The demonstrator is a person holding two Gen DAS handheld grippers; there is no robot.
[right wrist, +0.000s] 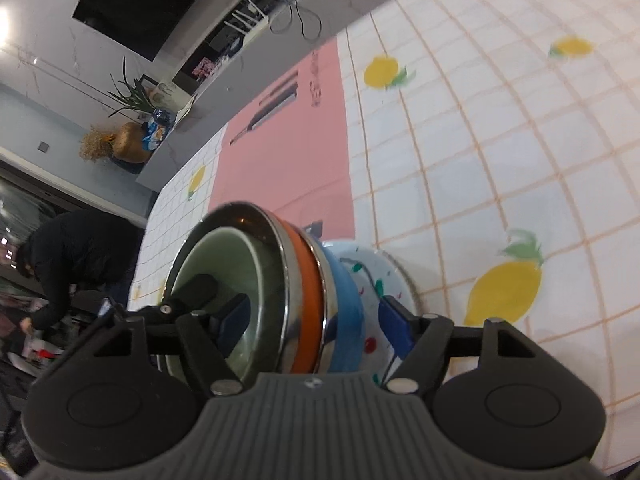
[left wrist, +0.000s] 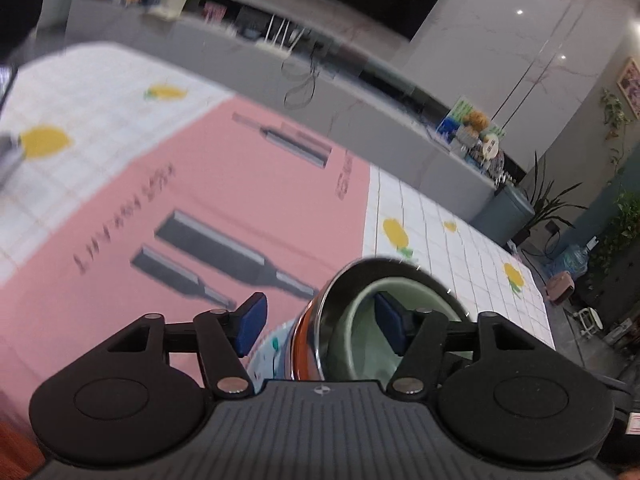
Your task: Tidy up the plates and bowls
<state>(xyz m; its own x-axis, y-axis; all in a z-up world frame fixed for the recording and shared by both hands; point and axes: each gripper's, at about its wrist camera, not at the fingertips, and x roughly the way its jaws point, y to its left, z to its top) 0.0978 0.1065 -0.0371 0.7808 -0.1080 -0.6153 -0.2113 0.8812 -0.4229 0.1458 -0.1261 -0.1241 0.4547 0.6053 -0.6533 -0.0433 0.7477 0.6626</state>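
Nested bowls gripped from both sides over the lemon-print tablecloth (right wrist: pixel 500 152).

The left gripper (left wrist: pixel 316 326) and right gripper (right wrist: pixel 314 318), jaws apart, each straddle the stack's rim (right wrist: pixel 280 280) without pinching. Only the right wrist view shows the blue bowl (right wrist: pixel 348 316) and patterned plate (right wrist: pixel 372 280) fully. The pink mat's (left wrist: pixel 200 184) writing is too blurred to read.

Both wrist cams sit very close to the bowl stack (left wrist: pixel 360 320) (right wrist: pixel 280 300), tilted, looking along their fingers. Left faces across the pink mat (left wrist: pixel 200 200) (right wrist: pixel 288 140) toward the table's far edge; right rolled sideways. Shared: stack, mat, tablecloth (left wrist: pixel 460 248) (right wrist: pixel 500 140).
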